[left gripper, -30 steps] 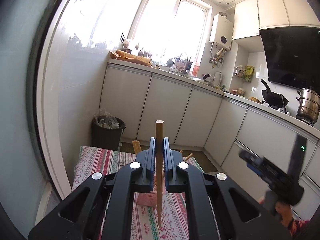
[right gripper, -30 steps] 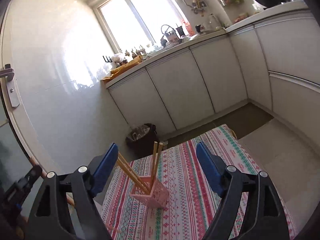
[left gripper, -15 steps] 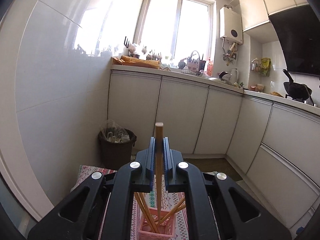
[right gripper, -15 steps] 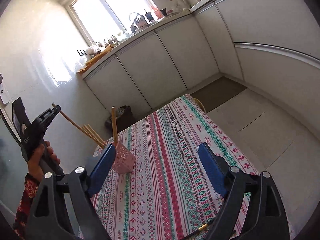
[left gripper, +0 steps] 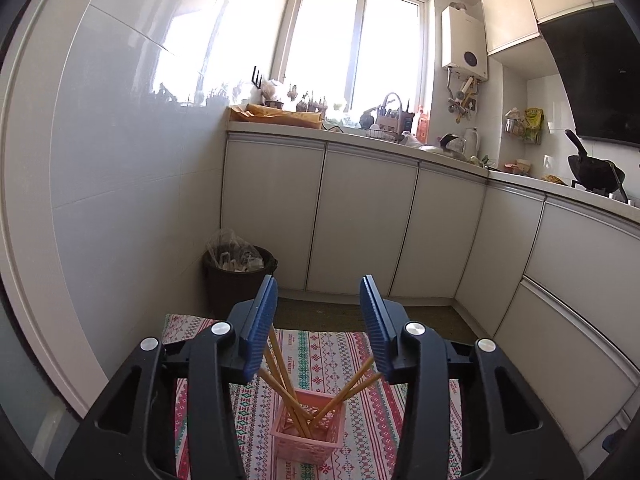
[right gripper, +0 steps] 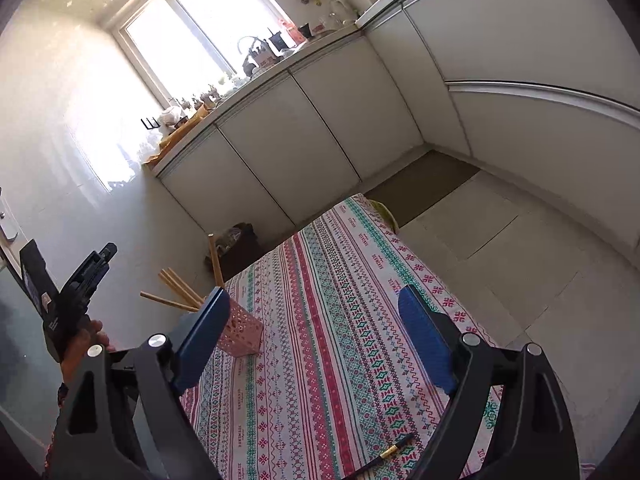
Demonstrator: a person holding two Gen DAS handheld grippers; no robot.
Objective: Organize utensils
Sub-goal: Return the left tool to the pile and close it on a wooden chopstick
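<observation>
Black plastic left claw point(left gripper: 319, 326), blue ribbed pads point(left gripper: 260, 330), silver screws, matching right claw point(right gripper: 324, 340)

I see bare tablecloth point(right gripper: 332, 320) open between my right gripper point(right gripper: 316, 336) fingers. The pink holder point(right gripper: 240, 330) stands just beside its left finger, with chopsticks point(right gripper: 176, 288) fanning out. A dark utensil point(right gripper: 394, 450) lies near the table edge under this gripper.

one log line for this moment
left gripper: open above pink holder | chopsticks: in holder | right gripper: open, empty
</observation>
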